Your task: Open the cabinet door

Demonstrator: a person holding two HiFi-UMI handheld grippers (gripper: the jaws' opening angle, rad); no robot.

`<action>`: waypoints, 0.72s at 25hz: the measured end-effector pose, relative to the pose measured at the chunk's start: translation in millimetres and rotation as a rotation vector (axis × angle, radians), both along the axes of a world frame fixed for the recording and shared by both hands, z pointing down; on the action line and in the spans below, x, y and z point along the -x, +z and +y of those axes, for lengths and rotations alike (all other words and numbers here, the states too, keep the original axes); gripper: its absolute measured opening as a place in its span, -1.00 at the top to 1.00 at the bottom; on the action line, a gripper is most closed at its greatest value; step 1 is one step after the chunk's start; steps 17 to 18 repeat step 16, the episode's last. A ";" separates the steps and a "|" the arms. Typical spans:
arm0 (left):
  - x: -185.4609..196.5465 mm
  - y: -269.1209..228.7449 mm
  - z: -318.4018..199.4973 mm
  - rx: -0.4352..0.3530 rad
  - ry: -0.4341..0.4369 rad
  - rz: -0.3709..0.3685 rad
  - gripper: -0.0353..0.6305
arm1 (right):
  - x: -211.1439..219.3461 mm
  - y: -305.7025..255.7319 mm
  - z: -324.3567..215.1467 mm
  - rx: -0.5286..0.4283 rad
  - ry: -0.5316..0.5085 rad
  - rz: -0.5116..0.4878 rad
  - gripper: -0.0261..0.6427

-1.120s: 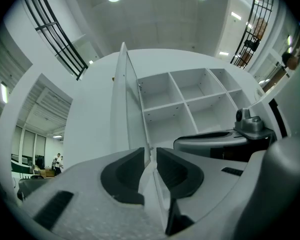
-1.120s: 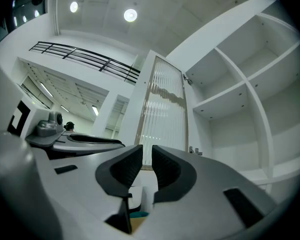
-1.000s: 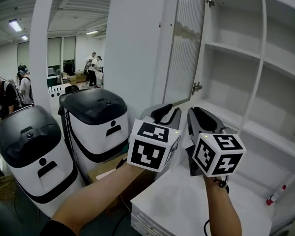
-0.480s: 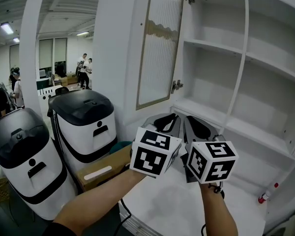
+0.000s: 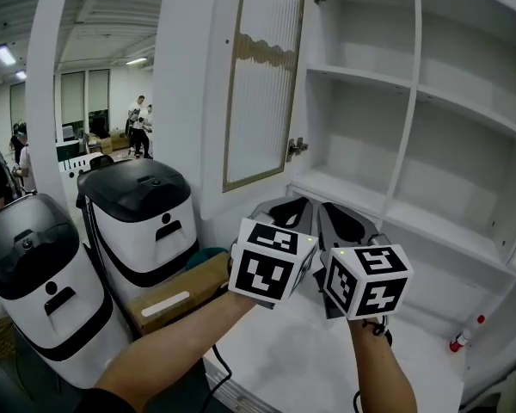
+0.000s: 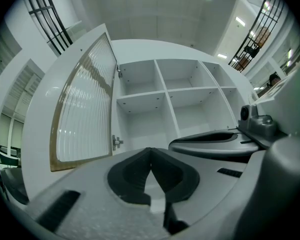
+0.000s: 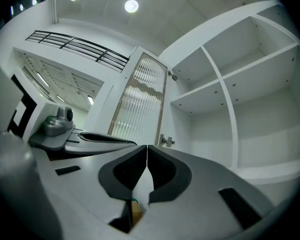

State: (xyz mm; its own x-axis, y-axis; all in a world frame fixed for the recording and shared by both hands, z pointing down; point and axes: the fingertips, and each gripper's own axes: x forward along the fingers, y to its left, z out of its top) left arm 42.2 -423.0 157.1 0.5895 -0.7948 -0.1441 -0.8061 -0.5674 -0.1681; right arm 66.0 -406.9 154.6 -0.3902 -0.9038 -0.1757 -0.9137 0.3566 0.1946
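Observation:
The cabinet door (image 5: 260,76), ribbed glass in a wooden frame, stands swung open to the left of the white cabinet (image 5: 413,101), whose shelves show bare. Both grippers hover side by side in front of the lowest shelf, apart from the door. My left gripper (image 5: 297,205) has just been closing and is shut with nothing between its jaws (image 6: 150,150). My right gripper (image 5: 331,211) has also just been closing and is shut on nothing (image 7: 147,148). The door (image 6: 85,114) fills the left of the left gripper view; its hinge (image 7: 166,141) shows just above the right gripper's tips.
Two white machines with black lids (image 5: 142,213) (image 5: 34,274) stand at the left, with a cardboard box (image 5: 176,295) beside them. A white counter (image 5: 327,360) lies under my hands. A red-capped marker (image 5: 458,342) lies at its right. People stand far back (image 5: 138,123).
Both pairs of jaws have closed from partly open. Both hands have shifted a little and sit lower in the picture; the open door now lies further left in the head view.

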 end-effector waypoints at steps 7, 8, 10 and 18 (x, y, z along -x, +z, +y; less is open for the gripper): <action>0.6 5.4 -5.0 0.007 -0.008 0.000 0.86 | 0.5 3.1 -3.2 0.003 0.000 0.009 0.86; 1.2 6.1 -5.5 0.007 -0.011 0.001 0.86 | 0.8 3.6 -3.2 0.004 0.000 0.010 0.86; 1.9 7.6 -6.1 0.010 -0.011 0.001 0.86 | 1.5 4.5 -3.3 0.006 -0.001 0.011 0.86; 2.7 9.3 -3.7 0.020 -0.007 -0.006 0.86 | 3.5 2.8 -2.4 0.004 -0.002 0.011 0.86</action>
